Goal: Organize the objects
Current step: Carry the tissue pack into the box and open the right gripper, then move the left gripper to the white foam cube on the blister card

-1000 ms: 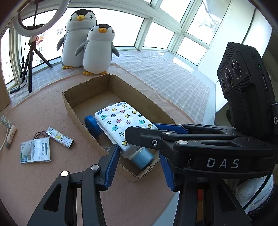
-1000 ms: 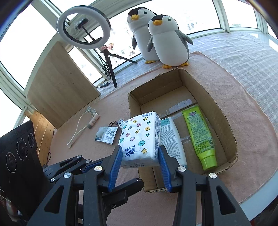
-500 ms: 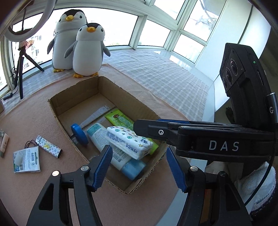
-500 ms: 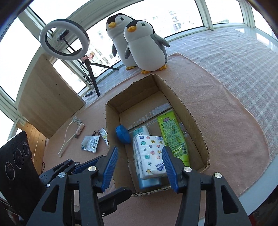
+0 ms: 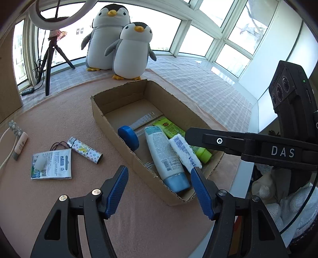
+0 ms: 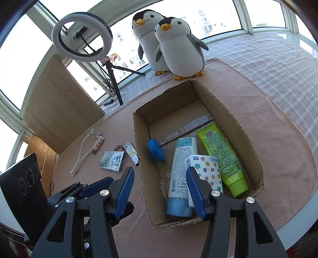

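A home sunroom (bay windows, plush penguins, ring light)

Bright daylight from blown-out windows, soft shadows, sharp focus, strong fisheye curvature, dark vignetted corners

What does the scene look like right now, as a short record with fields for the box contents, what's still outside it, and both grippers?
container: cardboard box on the pink mat
in box: tissue pack, white tube with blue cap, green tube, blue lid
tissue pack position: lying on the two tubes
outside box: patterned lighter, paper packet, small tube with cord
left gripper: open, empty
right gripper: open, empty
background: two penguin plushies, ring light
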A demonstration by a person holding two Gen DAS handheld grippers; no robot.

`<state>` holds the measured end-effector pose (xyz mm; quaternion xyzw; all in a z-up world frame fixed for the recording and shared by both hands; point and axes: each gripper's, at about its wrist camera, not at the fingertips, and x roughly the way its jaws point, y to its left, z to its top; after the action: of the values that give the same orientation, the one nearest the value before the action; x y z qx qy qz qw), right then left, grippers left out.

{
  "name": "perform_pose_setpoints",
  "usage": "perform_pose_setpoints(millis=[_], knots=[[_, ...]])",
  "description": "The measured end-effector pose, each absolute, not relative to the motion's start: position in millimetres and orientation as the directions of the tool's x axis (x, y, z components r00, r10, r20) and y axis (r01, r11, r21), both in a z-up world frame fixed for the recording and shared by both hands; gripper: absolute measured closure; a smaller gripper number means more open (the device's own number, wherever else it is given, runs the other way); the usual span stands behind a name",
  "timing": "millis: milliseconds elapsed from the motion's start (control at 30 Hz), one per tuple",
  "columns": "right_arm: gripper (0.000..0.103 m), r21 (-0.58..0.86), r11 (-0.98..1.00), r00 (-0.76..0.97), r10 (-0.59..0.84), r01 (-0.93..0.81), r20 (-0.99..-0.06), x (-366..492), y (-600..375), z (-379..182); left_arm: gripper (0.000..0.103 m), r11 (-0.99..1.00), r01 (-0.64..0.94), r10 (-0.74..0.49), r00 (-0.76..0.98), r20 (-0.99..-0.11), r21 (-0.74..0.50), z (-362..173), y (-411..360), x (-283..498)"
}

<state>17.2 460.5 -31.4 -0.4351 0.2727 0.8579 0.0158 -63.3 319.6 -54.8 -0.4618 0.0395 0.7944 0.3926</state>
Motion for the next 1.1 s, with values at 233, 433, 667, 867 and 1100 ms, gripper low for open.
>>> perform_pose_setpoints(millis=[233, 433, 667, 867, 1100], knots=[[0.052, 0.458, -0.859, -0.604, -0.243, -0.229, -0.759, 4.7, 433.7, -33.7, 0.034, -0.761, -0.576, 0.539, -0.307, -0.784, -0.298, -67.4, 265.0, -80.8], [0.052, 0.451, -0.872, -0.591, -0.264, -0.191, -0.762, -5.4, 405.8, -33.4, 0.034, -0.826, -0.494, 0.476, -0.354, -0.806, -0.271, -79.3, 213.8, -96.0], [0.052, 0.441, -0.882, -0.568, -0.28, -0.167, -0.774, -7.5, 379.3, -38.2, 0.035, -0.9, -0.372, 0.377, -0.398, -0.836, -0.228, -94.3, 160.6, -133.9], [0.052, 0.445, -0.877, -0.548, -0.284, -0.183, -0.787, -3.6, 372.5, -45.9, 0.035, -0.902, -0.35, 0.389, -0.397, -0.831, -0.255, -97.2, 147.5, -161.4], [0.052, 0.433, -0.878, -0.525, -0.275, -0.204, -0.806, 9.1, 367.0, -51.6, 0.039, -0.891, -0.397, 0.377, -0.386, -0.842, -0.218, -103.5, 187.7, -203.6]])
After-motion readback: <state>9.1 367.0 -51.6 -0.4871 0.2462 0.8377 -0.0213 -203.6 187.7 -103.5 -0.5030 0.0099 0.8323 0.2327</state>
